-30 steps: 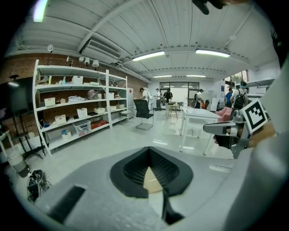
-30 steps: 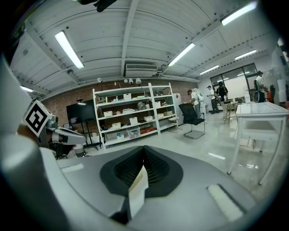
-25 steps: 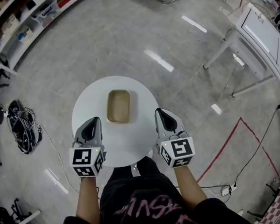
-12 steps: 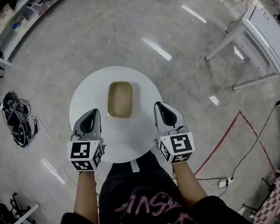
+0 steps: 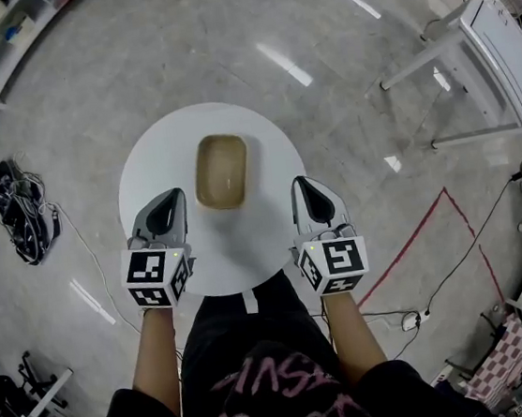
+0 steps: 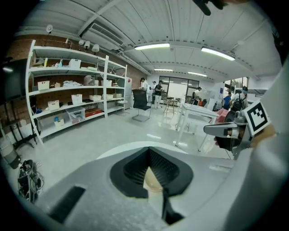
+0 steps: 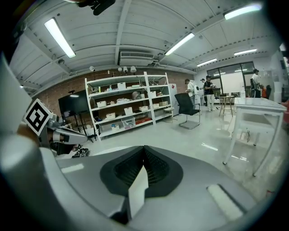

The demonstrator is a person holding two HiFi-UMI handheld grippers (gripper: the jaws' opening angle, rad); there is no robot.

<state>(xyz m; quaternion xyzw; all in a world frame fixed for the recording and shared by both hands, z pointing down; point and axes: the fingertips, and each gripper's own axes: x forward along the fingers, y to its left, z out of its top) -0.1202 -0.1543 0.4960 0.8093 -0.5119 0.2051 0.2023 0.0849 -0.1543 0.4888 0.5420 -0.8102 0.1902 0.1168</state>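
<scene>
The tan tray (image 5: 220,172) is the only obstacle on the round white surface (image 5: 238,253); it sits mid-surface, toward the far rim. Open lanes run along both sides of the tray and across the near half, between the left gripper (image 5: 174,198) and the right gripper (image 5: 302,186). Open floor (image 5: 340,80) surrounds the rim.

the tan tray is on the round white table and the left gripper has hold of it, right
Not quite. The tan tray does lie on the round white table, but the left gripper does not hold it: the head view shows a clear gap of bare tabletop between them.
</scene>
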